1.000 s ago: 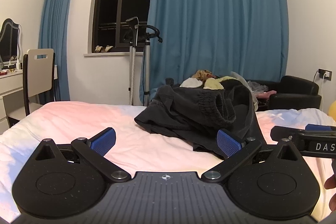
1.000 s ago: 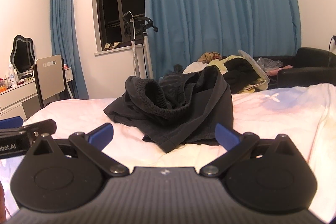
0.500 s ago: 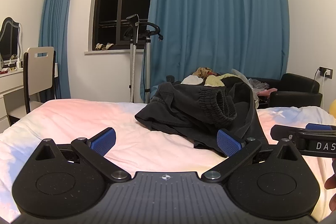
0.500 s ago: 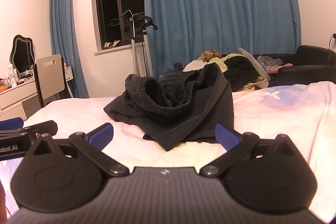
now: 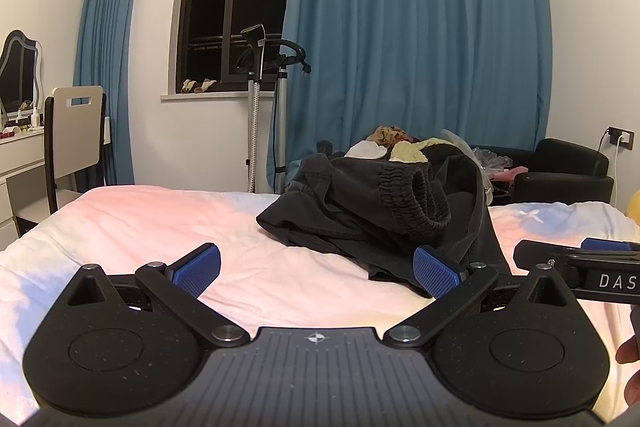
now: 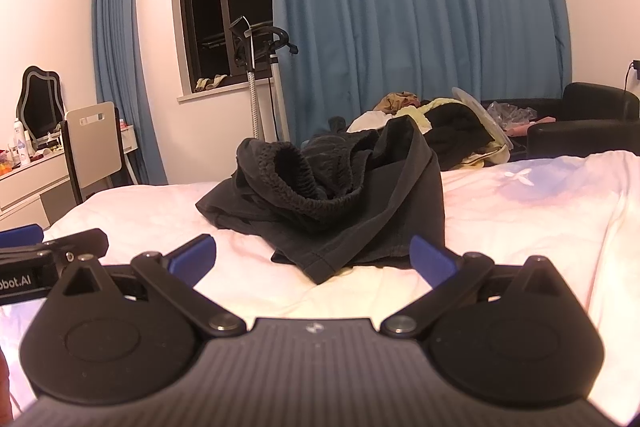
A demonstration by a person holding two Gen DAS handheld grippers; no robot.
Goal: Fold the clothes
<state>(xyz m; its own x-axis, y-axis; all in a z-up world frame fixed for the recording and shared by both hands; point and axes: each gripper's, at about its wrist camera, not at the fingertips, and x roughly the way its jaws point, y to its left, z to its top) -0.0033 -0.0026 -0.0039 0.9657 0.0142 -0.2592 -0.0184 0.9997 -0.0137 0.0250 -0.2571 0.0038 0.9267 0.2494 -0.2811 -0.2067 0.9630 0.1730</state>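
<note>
1. Bed (image 5: pixel 160 227) was big, pink and white.
2. Black clothes (image 6: pixel 340 195) lay crumpled in its middle, not folded yet.
3. Left gripper (image 5: pixel 316 269) and right gripper (image 6: pixel 312 257) waited near, spread wide, holding nothing.

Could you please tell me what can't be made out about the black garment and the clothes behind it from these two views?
- Black garment: crumpled on the bed, so its type and full shape are hidden in both views; the left gripper finger covers its near edge.
- Clothes pile: the garment blocks its lower part in both views.
- Right gripper: cut off by the left view's edge.
</note>
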